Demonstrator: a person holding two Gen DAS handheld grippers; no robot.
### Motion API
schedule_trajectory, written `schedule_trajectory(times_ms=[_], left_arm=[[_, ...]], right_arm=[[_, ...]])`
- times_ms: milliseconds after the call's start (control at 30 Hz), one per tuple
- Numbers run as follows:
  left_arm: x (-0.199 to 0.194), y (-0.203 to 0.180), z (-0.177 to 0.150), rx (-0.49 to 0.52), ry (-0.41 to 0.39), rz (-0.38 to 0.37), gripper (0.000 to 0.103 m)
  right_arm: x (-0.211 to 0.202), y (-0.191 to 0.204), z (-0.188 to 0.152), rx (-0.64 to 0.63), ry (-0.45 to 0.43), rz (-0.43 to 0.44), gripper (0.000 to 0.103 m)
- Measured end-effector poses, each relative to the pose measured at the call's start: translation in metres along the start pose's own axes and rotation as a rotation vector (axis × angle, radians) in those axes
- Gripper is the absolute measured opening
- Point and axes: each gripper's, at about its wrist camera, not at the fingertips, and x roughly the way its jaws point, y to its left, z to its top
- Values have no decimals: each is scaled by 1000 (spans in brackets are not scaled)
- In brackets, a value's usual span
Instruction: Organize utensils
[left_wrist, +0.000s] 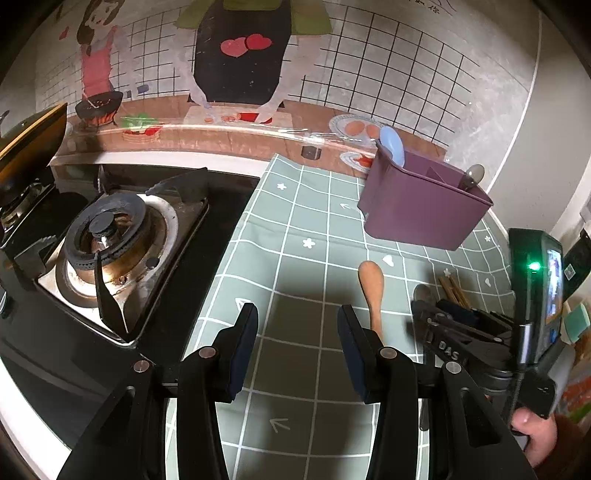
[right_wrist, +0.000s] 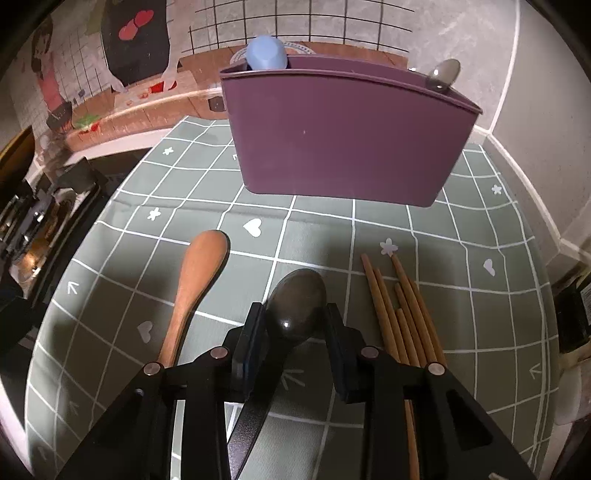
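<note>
Right wrist: right gripper (right_wrist: 295, 325) fingers clamp one dark spoon (right_wrist: 295, 306); one wooden spoon (right_wrist: 195, 280), five chopsticks (right_wrist: 402, 317), checked surface (right_wrist: 480, 295). Left gripper (left_wrist: 297, 332) wide.

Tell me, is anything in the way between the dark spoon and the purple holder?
Nothing visible. Only bare tablecloth lies between the dark spoon, bracketed by the right gripper, and the purple utensil holder.

"das" on the right hand-held gripper (left_wrist: 424, 314)
</note>
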Motion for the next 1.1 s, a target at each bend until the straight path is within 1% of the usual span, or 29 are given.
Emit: schedule_trajectory(times_ms=[67, 167, 333, 400, 467, 567, 767, 900, 1033, 1067, 1100], left_arm=[[1, -3, 0, -4, 3, -4, 46], [6, -7, 1, -13, 31, -30, 46], [11, -26, -1, 27, 30, -59, 46], [16, -36, -2, 49, 39, -103, 46], [22, -43, -1, 59, 52, -146, 46], [38, -50, 2, 59, 91, -203, 46], [71, -64, 17, 85, 134, -171, 46], [91, -79, 25, 153, 144, -105, 46], [105, -86, 30, 182, 144, -59, 46], [107, -86, 31, 182, 143, -53, 46], [109, -87, 31, 181, 144, -47, 46]], right_arm=[[-6, -5, -2, 8, -8, 11, 30], [-21, -11, -6, 1, -31, 16, 29], [-49, -28, -9, 7, -89, 10, 29], [-60, -36, -9, 11, -117, 2, 29], [-74, -43, -11, 9, -160, -24, 29], [-90, -56, -14, 12, -204, -48, 28], [-110, -74, -18, 28, -244, -62, 28], [-116, -81, -20, 40, -254, -71, 28], [-120, -83, -19, 40, -265, -78, 27], [-120, -83, -19, 39, -268, -81, 26], [-120, -84, -18, 37, -269, -82, 20]])
